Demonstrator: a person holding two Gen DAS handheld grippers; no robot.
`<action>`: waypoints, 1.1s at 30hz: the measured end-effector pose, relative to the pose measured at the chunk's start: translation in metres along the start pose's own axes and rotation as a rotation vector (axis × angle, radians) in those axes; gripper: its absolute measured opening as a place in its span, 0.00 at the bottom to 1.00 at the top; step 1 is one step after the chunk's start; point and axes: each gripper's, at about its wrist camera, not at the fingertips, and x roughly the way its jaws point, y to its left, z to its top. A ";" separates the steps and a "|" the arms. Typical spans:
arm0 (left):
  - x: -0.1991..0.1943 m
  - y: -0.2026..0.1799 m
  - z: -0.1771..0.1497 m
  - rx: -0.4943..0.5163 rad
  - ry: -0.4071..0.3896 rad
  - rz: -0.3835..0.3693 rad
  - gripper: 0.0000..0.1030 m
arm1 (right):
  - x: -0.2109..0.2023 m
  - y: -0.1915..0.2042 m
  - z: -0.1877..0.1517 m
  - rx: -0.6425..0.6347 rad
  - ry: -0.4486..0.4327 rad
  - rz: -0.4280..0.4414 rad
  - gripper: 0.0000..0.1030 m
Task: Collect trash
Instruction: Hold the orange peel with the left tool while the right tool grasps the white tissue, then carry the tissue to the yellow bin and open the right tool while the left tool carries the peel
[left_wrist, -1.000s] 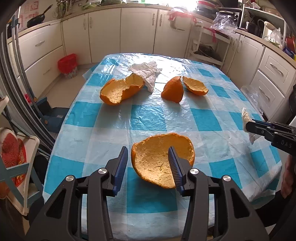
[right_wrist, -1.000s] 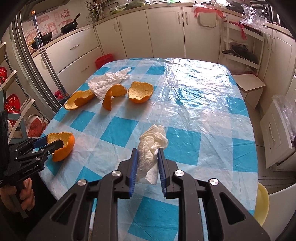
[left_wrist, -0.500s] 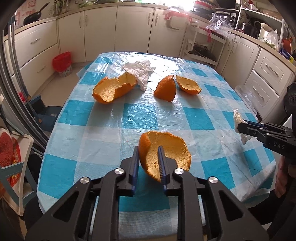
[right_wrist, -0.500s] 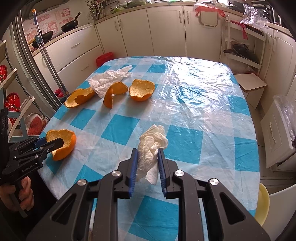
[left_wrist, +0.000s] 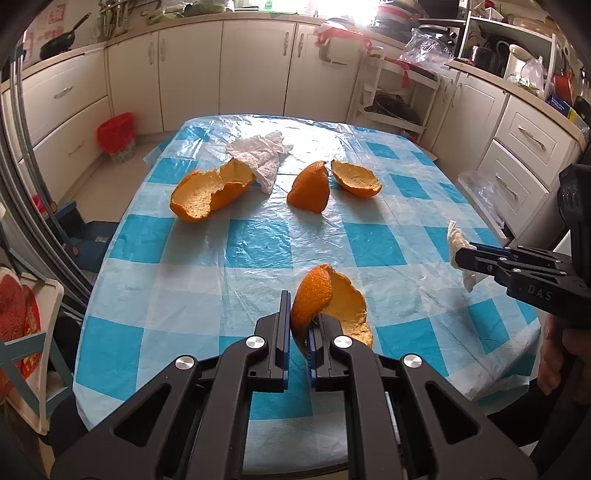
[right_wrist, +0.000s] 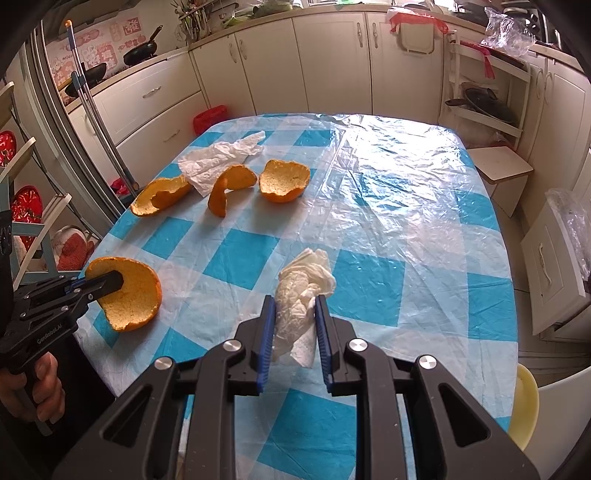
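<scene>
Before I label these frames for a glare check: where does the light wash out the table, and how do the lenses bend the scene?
Left wrist view: window glare whitens the tablecloth at its far end, beside the tissue; cabinets bow. Right wrist view: bright sheen streaks the plastic tablecloth on the right; dark corners, curved edges.
</scene>
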 end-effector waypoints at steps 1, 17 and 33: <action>-0.001 -0.001 0.000 0.002 -0.002 0.000 0.07 | -0.001 -0.001 0.000 0.000 -0.001 0.001 0.22; -0.007 -0.015 0.004 0.032 -0.013 -0.014 0.07 | -0.012 -0.010 -0.001 0.008 -0.014 0.003 0.22; -0.012 -0.117 0.027 0.144 -0.038 -0.171 0.07 | -0.087 -0.110 -0.018 0.181 -0.041 -0.179 0.22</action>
